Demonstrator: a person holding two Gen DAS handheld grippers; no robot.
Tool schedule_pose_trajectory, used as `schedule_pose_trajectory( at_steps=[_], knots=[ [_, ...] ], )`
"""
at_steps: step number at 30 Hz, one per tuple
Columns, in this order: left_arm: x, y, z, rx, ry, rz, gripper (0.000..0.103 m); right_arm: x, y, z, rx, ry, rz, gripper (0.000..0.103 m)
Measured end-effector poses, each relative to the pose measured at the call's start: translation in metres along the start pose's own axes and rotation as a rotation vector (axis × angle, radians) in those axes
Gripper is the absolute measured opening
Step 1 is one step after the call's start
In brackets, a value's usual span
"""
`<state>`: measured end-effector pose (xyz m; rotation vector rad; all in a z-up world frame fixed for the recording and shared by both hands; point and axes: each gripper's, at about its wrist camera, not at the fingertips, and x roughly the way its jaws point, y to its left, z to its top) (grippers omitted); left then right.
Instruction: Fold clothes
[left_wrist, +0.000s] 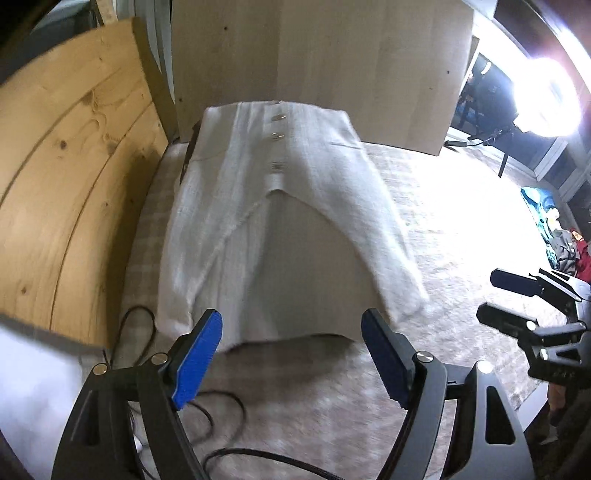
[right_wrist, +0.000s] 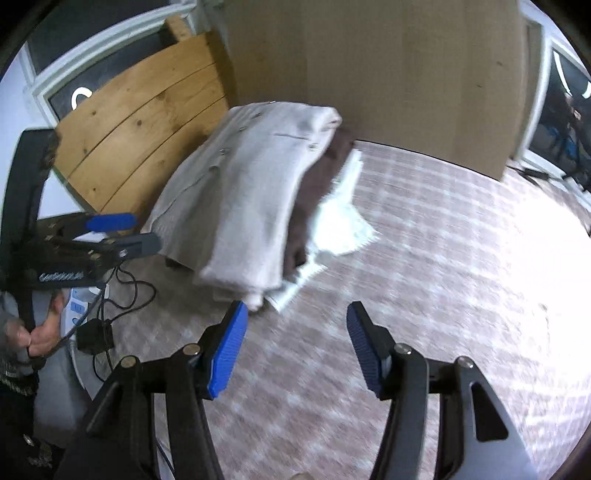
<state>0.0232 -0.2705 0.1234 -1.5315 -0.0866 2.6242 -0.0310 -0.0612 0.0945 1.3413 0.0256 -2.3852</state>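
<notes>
A white knitted cardigan (left_wrist: 288, 206) with silver buttons lies folded on top of a stack of clothes on the checked bed cover (left_wrist: 443, 229). My left gripper (left_wrist: 291, 332) is open and empty, just short of the cardigan's near hem. In the right wrist view the cardigan (right_wrist: 255, 184) tops a dark brown garment (right_wrist: 321, 177) and a white cloth (right_wrist: 343, 218). My right gripper (right_wrist: 295, 325) is open and empty, just in front of the stack's near corner. The left gripper also shows at the left of that view (right_wrist: 122, 232), and the right gripper at the right of the left wrist view (left_wrist: 491, 295).
A pine headboard (left_wrist: 74, 177) stands to the left and a pale wooden panel (left_wrist: 332, 55) behind the stack. Black cables (right_wrist: 122, 295) lie near the bed's left edge. A bright lamp (left_wrist: 546, 96) and a heap of coloured clothes (left_wrist: 565, 247) are at the right.
</notes>
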Motion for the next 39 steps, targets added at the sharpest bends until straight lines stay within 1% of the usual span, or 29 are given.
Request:
schedule_pose_trajectory(
  at_steps=[2,6,10,14,17,20,26,29,39],
  knots=[
    [-0.011,-0.013,-0.002,-0.027,-0.024,0.000,0.077,-0.004,-0.011,-0.004,0.011,0.003,0.002,0.055],
    [-0.020,-0.039,-0.010,-0.061,-0.054,0.071,0.077,-0.016,-0.034,-0.016,0.009,0.017,0.015,0.055],
    [-0.036,-0.070,-0.024,-0.119,-0.070,0.110,0.077,-0.034,-0.058,-0.032,-0.006,0.011,0.021,0.055],
    [-0.044,-0.098,-0.044,-0.178,-0.076,0.162,0.077,-0.051,-0.078,-0.050,-0.034,0.015,0.040,0.055],
    [-0.047,-0.117,-0.061,-0.216,-0.050,0.189,0.077,-0.060,-0.087,-0.061,-0.054,0.012,0.046,0.055],
    [-0.048,-0.132,-0.077,-0.244,-0.031,0.186,0.077,-0.068,-0.094,-0.072,-0.074,0.007,0.047,0.055],
    [-0.058,-0.149,-0.097,-0.318,-0.033,0.185,0.077,-0.085,-0.109,-0.092,-0.114,-0.003,0.050,0.055],
    [-0.064,-0.157,-0.103,-0.337,-0.035,0.189,0.077,-0.092,-0.116,-0.101,-0.131,-0.008,0.050,0.055],
    [-0.084,-0.175,-0.111,-0.347,-0.056,0.183,0.077,-0.106,-0.132,-0.112,-0.124,-0.032,0.059,0.055]
  ],
)
